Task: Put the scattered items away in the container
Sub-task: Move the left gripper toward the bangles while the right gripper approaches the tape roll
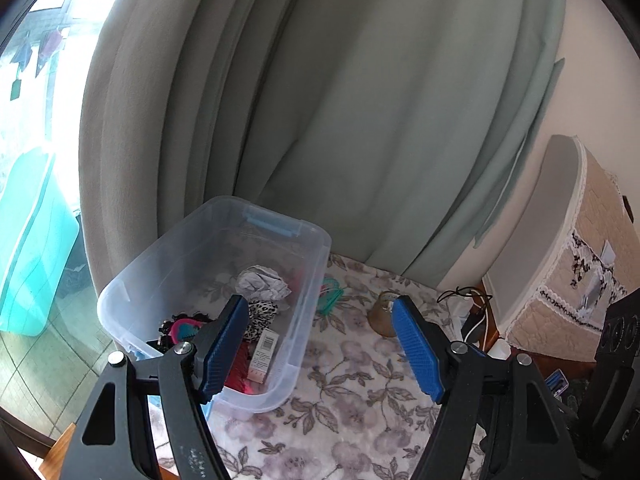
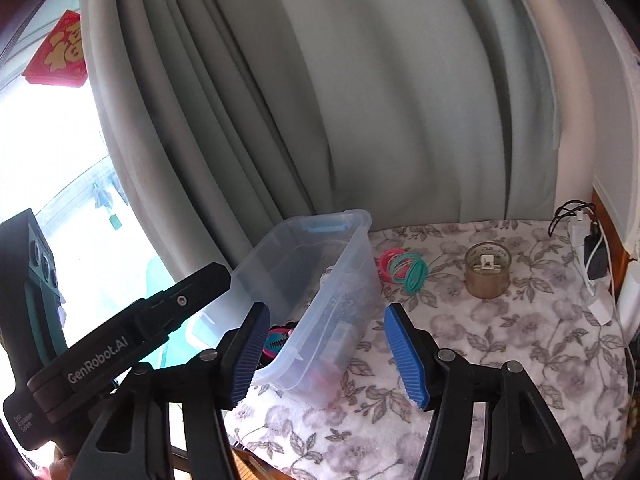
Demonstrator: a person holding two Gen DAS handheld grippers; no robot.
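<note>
A clear plastic container (image 1: 312, 280) (image 2: 352, 264) stands on the floral cloth at the left. Inside lie a crumpled white paper (image 1: 262, 282), a leopard-print piece (image 1: 260, 316), a pink and teal comb (image 1: 184, 330) and a barcode-tagged item (image 1: 264, 350). Pink and teal rings (image 2: 402, 268) (image 1: 330, 296) lie on the cloth just right of the container. A brownish glass jar (image 2: 487, 270) (image 1: 384, 314) stands further right. My left gripper (image 1: 320, 308) is open above the container's near right corner, nothing between its pads. My right gripper (image 2: 326, 316) is open over the container's near end, empty.
Grey-green curtains (image 1: 360, 120) hang behind the table. A power strip with chargers and cables (image 2: 592, 256) lies at the right edge. A quilted cover (image 1: 592, 272) stands at the right. The left gripper's black body (image 2: 120, 344) shows at the left of the right wrist view.
</note>
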